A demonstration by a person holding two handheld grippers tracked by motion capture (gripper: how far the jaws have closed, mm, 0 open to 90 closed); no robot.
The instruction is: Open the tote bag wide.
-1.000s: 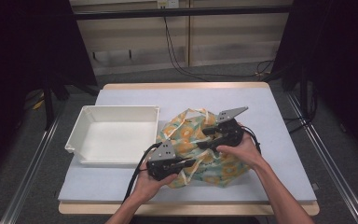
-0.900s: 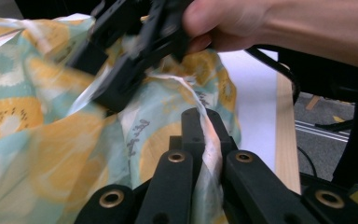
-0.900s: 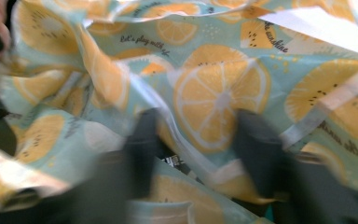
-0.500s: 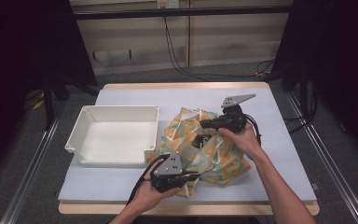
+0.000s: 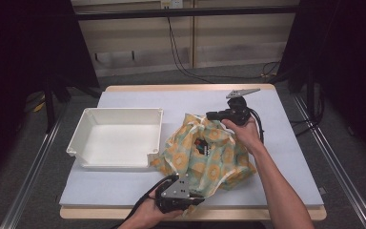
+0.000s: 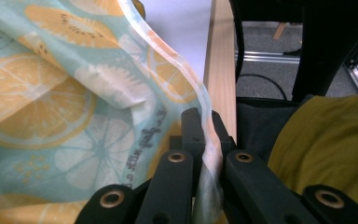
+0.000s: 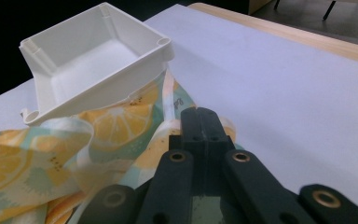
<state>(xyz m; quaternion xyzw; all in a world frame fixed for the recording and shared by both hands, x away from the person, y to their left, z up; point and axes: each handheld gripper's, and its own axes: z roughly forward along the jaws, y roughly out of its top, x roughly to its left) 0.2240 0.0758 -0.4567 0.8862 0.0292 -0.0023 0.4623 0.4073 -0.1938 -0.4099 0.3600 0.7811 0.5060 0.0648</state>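
A teal cloth printed with orange citrus slices lies bunched on the table's right half. My left gripper is at the table's front edge, shut on the cloth's near hem, which runs pinched between the jaws. My right gripper is at the far side of the cloth. Its jaws are pressed together on a far corner of the cloth. A dark gap shows among the folds in the middle.
An empty white tray stands left of the cloth, touching it, and shows in the right gripper view as the tray. The table's wooden front edge runs beside my left gripper. Cables trail off the table's far right.
My left gripper has drawn back to the front edge with the cloth's hem. The right gripper has moved farther away with its corner. The cloth is spread longer between them.
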